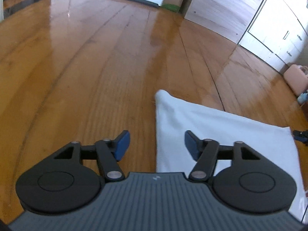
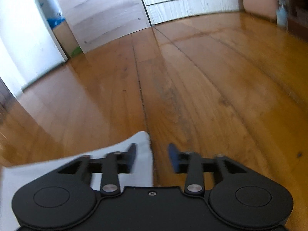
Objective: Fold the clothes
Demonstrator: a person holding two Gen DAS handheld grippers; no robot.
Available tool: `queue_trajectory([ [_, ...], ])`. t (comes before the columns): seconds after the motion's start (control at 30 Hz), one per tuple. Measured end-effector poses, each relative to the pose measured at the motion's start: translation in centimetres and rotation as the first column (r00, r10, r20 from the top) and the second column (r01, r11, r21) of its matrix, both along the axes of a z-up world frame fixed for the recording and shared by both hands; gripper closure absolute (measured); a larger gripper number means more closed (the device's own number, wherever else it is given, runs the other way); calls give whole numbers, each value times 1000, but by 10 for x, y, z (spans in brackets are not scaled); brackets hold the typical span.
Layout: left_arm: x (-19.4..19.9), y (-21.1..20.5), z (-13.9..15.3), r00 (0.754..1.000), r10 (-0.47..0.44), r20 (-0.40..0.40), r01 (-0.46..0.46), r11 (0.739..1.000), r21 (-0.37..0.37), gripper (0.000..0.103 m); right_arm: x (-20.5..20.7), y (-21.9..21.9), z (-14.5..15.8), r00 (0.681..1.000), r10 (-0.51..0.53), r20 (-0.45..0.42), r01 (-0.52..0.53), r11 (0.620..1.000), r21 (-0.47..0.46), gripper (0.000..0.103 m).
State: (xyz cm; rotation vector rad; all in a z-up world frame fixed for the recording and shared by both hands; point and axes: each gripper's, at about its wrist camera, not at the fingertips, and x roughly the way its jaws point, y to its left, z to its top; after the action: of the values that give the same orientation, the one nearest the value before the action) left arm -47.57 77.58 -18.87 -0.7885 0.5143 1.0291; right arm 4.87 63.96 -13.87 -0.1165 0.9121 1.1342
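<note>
From the left wrist view, we saw the left gripper (image 1: 156,145) with its 2 blue pads spread apart and holding nothing, poised over the left edge of a white cloth (image 1: 221,134). The cloth lay flat on the wooden floor (image 1: 86,67), smooth, with straight edges and 1 squared corner ahead. We judged it a neat rectangle, which would fit either a garment spread for folding or one already folded; the view did not show layers, so we could not tell which.

From the right wrist view, which was blurred, the right gripper (image 2: 152,158) also stood apart and empty, straddling the cloth's right edge near its far corner. Around us were white cabinets (image 2: 182,2), a pink box (image 2: 259,2) and a bottle (image 2: 282,14) by the wall, all well apart. Nothing lay on the boards near the cloth.
</note>
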Motion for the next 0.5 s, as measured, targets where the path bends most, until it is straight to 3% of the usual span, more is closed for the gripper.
queue_trajectory([
  [0.13, 7, 13, -13, 998, 45, 51, -43, 998, -37, 35, -16, 7, -3, 995, 89, -34, -90, 995, -30, 53],
  [0.2, 18, 15, -12, 996, 48, 77, -49, 999, 8, 38, -27, 13, -6, 991, 133, -16, -134, 989, -69, 45],
  [0.3, 35, 16, -10, 1000, 13, -7, -12, 998, 63, 38, -46, 27, -6, 976, 209, 57, -198, 968, -152, 35],
  [0.37, 47, 13, -10, 997, -17, -70, 24, 995, 97, 38, -57, 35, -5, 960, 257, 114, -233, 954, -186, 35],
  [0.43, 58, 11, -9, 990, -44, -133, 61, 990, 128, 102, -68, 42, -4, 939, 300, 171, -261, 941, -218, 60],
  [0.47, 64, 10, -9, 985, -57, -164, 81, 986, 143, 101, -71, 41, -2, 935, 291, 203, -248, 945, -213, 98],
  [0.5, 68, 8, -5, 981, -57, -184, 90, 980, 178, 101, -74, 40, 1, 930, 282, 236, -235, 950, -207, 97],
])
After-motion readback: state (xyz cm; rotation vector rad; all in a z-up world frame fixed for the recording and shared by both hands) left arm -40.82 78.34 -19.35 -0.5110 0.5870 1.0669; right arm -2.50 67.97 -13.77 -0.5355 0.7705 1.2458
